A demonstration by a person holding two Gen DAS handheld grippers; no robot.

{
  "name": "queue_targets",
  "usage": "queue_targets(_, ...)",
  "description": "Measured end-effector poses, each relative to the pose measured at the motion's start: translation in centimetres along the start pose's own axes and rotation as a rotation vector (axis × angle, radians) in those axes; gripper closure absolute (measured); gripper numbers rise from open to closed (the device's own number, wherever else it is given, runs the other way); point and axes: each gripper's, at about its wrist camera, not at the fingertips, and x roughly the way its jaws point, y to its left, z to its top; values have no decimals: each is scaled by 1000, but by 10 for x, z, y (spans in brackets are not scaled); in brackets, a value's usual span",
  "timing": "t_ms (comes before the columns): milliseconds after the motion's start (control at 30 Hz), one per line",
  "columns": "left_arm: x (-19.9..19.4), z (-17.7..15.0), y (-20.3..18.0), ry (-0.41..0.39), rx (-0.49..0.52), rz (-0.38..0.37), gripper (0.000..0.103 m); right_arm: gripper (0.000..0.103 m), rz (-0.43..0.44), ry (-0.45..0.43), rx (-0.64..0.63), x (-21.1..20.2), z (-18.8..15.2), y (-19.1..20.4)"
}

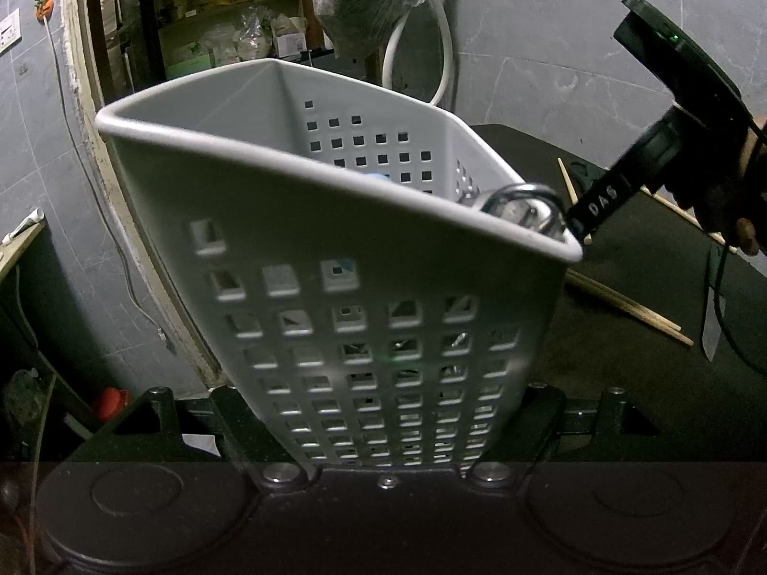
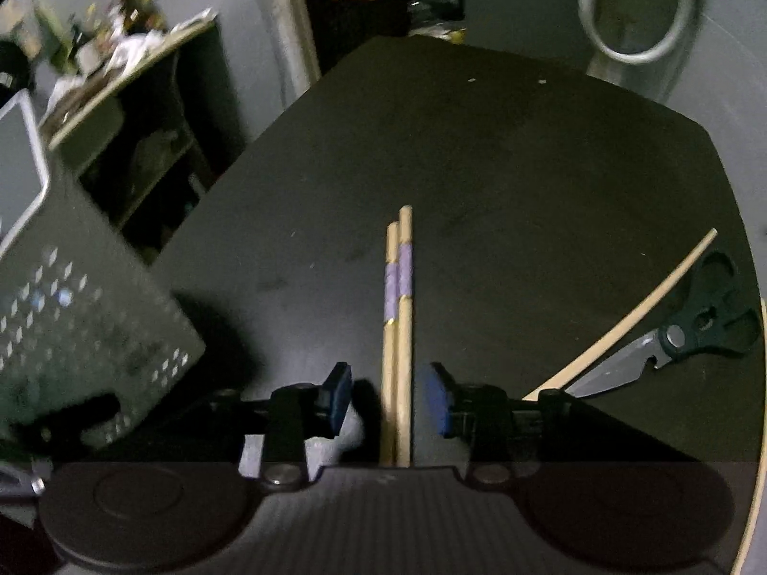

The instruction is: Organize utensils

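Right hand-held gripper (image 2: 389, 402) released, pads apart, either side of the paired chopsticks (image 2: 399, 335) on the table (image 2: 527, 167).

The left gripper's fingertips (image 1: 378, 412) are hidden behind the perforated caddy (image 1: 335, 249). The chopstick pair (image 2: 398, 335) runs out of sight beneath the right gripper's body. Shelf clutter (image 2: 110, 43) beyond is blurred.

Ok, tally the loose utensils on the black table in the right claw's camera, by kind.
Purple-banded chopsticks: 2
Plain chopsticks: 2 (one is only a strip at the right edge of the view)
Scissors: 1
Total: 5
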Motion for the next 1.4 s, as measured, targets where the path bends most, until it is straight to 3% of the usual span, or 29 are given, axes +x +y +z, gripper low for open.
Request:
queue_targets(233,-1,0,-1,-1,1,0,23,81,-31,-15,56,3,2,-14)
queue_targets(567,-1,0,0,-1,1,0,23,81,-13,-4,36,7,-5,-7)
queue_targets(633,-1,0,0,-1,1,-1,24,90,-19,-2,19,7,-4,-6)
queue_targets(733,-1,0,0,-1,1,-1,24,96,-33,14,-7,9,-6,-3)
queue_targets(967,-1,-1,-1,-2,-1,-2,24,96,-20,39,-48,4,-13,2)
queue_targets(1067,-1,-1,-1,-2,0,-1,24,91,-10,39,-46,3,-13,1)
queue_targets(1200,-1,-1,-1,-2,-1,-2,24,65,27,2,36,-1,-7,-8)
queue_targets(1300,-1,-1,-1,-2,0,-2,24,55,64,-5,101,1,0,-11)
queue_targets(1400,-1,-1,-1,-2,-1,-1,24,54,25,12,62,6,3,1)
